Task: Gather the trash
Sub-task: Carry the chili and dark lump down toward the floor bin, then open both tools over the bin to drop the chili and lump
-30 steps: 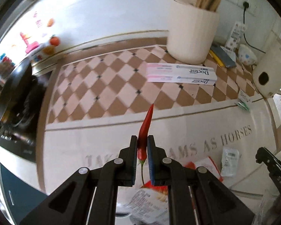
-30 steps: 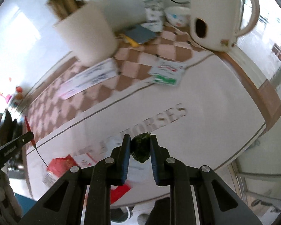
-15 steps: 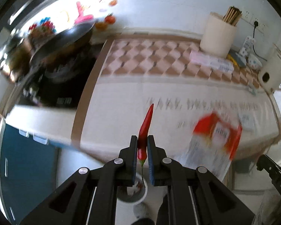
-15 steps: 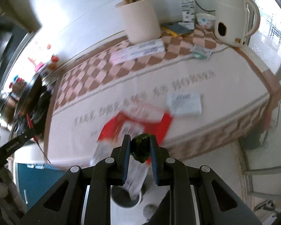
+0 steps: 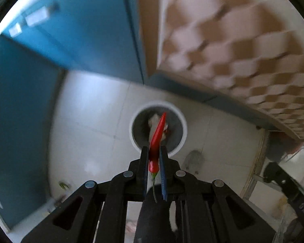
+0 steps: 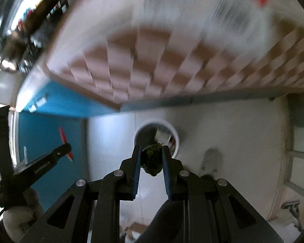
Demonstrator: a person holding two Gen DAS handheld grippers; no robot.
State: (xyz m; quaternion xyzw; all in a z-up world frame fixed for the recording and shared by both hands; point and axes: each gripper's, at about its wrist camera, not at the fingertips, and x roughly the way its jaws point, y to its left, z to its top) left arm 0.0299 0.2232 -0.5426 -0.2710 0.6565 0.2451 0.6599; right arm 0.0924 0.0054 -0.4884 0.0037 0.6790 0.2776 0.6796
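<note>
Hand-held grippers (image 5: pixel 153 158) (image 6: pixel 151 158) hover above white floor (image 5: pixel 91 125), blue cabinets (image 5: pixel 30 101).

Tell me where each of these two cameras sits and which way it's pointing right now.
Left wrist: rides the left claw, looking down at the floor and the white-rimmed trash bin; its fingers clamp a red chili.
Right wrist: rides the right claw, also aimed down at the bin; its fingers grip a dark green scrap, and the left claw shows at left.
Shared: bin, chili, blue cabinet, checkered tablecloth edge.
</note>
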